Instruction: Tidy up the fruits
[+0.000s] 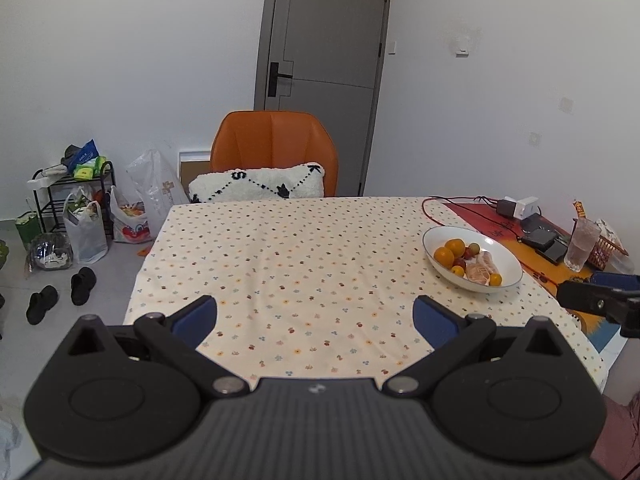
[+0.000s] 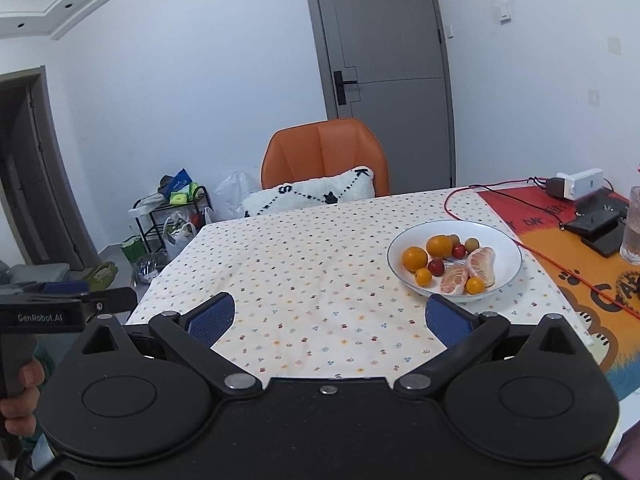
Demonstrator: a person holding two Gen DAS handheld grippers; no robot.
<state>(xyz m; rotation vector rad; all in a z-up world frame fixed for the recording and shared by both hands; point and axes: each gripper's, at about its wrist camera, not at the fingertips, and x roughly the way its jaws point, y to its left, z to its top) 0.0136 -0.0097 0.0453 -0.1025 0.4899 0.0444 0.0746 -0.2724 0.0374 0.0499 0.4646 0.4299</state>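
— fruit first: where is it all?

— fruit sits together in one white bowl (image 2: 508, 276) toward the right side of the table (image 2: 304, 264), on the dotted cloth; two oranges (image 2: 415, 258), three smaller yellow-orange ones, a few red and greenish little fruits, and two peeled citrus pieces (image 2: 482, 266) lying side by side near the front rim; nothing lies loose on the cloth that i can see.

— and the tongs?

— both spread wide and empty; the left gripper (image 1: 316, 316) hangs over the bare middle of the cloth, well apart from the bowl; the right gripper (image 2: 330, 316) is nearer, its right pad just short of the bowl's front rim; a hand (image 2: 22, 396) shows at the edge, holding the left tool's handle.

— why held back like that?

— my guess: both are at a ready pose, jaws apart so either can drop onto a fruit without a second motion; the right one seems the natural pick, being closest.

— anything to mind?

— the peeled pieces look soft, so a hard squeeze could crush them; the round ones may roll against the sloped bowl wall; the glass (image 2: 632, 232) and red cable (image 2: 540, 252) beyond the bowl are best kept clear of.
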